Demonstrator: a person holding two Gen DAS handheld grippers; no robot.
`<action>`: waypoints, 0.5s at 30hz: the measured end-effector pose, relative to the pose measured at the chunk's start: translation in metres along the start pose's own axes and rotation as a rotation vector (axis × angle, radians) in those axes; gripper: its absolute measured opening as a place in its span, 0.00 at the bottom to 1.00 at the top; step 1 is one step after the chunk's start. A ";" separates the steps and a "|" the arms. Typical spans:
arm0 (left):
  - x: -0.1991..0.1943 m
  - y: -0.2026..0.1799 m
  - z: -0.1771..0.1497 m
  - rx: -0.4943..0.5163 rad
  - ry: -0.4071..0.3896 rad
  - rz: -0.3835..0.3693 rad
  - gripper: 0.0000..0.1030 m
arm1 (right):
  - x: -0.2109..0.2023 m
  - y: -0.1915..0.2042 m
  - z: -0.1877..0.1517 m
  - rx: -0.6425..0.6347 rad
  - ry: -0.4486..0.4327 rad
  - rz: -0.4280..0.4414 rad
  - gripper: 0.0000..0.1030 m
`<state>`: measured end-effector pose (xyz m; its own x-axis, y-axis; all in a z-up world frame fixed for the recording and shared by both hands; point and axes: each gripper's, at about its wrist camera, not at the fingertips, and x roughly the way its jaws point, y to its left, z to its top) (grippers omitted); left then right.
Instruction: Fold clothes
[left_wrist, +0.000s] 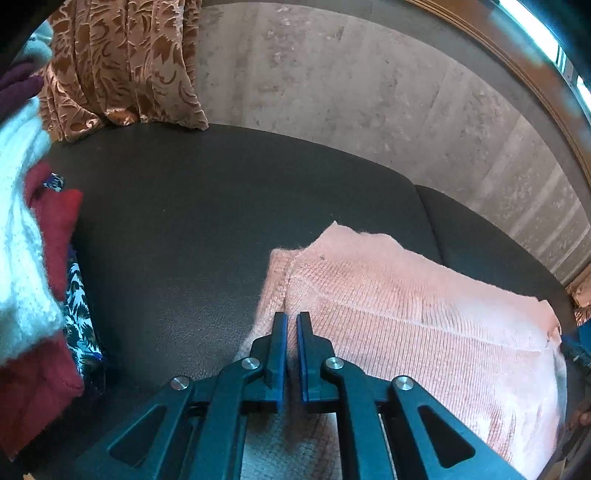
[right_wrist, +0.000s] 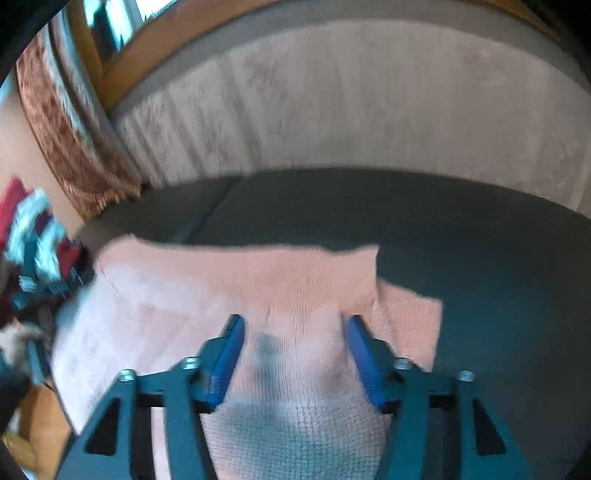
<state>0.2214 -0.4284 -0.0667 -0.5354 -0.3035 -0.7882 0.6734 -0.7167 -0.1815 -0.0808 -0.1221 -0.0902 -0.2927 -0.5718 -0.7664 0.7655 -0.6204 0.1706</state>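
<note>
A pink knit garment (left_wrist: 406, 314) lies on a dark grey sofa seat (left_wrist: 184, 221), with one flap folded over its top. My left gripper (left_wrist: 291, 315) is at the garment's left edge, its blue pads almost together with a thin strip of the knit pinched between them. In the right wrist view the same pink garment (right_wrist: 221, 280) is blurred. My right gripper (right_wrist: 295, 319) stands open over its right part. The cloth bulges up between the spread fingers, but the pads do not press on it.
A pile of clothes, white knit (left_wrist: 22, 240), dark red (left_wrist: 55, 229) and a blue print, sits at the seat's left end. A brown patterned curtain (left_wrist: 122, 62) hangs behind it. The pale sofa back (left_wrist: 369, 92) runs along the far side. Bare seat (right_wrist: 480, 240) extends to the right of the garment.
</note>
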 end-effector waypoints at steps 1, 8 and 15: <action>0.000 0.000 -0.001 0.004 -0.002 0.003 0.05 | 0.007 0.002 -0.005 -0.018 0.035 -0.023 0.48; -0.028 0.003 -0.001 -0.020 -0.112 -0.026 0.05 | -0.030 -0.001 0.001 0.027 -0.124 -0.118 0.05; 0.000 0.004 -0.004 0.007 -0.048 0.039 0.07 | 0.008 -0.021 -0.012 0.076 -0.052 -0.188 0.05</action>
<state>0.2257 -0.4286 -0.0694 -0.5324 -0.3611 -0.7656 0.6909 -0.7079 -0.1465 -0.0929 -0.1070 -0.1070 -0.4572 -0.4679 -0.7563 0.6495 -0.7566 0.0754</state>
